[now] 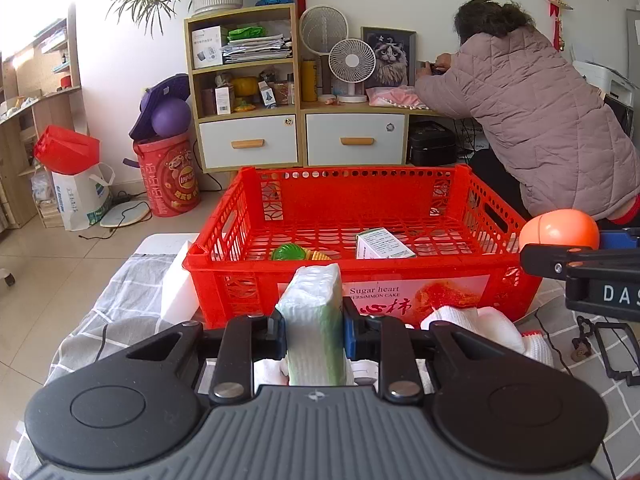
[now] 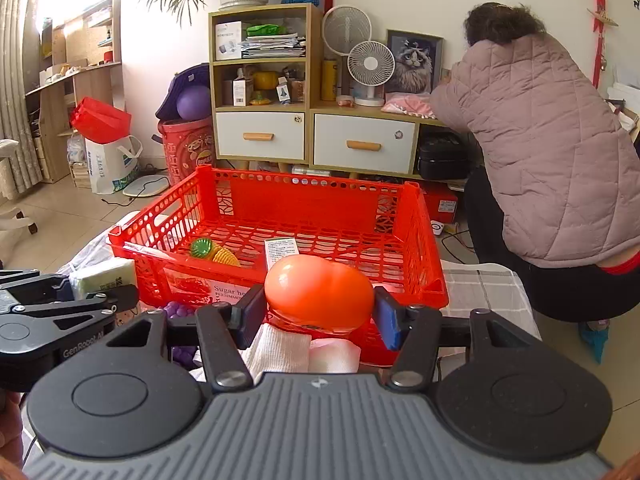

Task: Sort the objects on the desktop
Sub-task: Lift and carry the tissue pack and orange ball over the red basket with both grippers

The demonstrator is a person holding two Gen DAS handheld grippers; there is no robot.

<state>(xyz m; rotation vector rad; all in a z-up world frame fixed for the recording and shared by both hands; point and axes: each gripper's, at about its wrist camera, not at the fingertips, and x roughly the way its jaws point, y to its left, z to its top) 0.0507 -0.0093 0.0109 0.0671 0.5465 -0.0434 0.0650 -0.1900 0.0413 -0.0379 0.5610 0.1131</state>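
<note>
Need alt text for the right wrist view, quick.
The right tongs grip an orange toy fruit just short of a red crate holding a small box and toy pieces. The left tongs hold a tissue pack.

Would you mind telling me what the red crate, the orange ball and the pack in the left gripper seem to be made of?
Red crate: rigid moulded plastic, judging by its perforated lattice walls. Orange ball: probably smooth, glossy plastic or rubber; it shows highlights and a seam. Pack: apparently tissues in thin clear film, which looks wrinkled and shiny.
</note>
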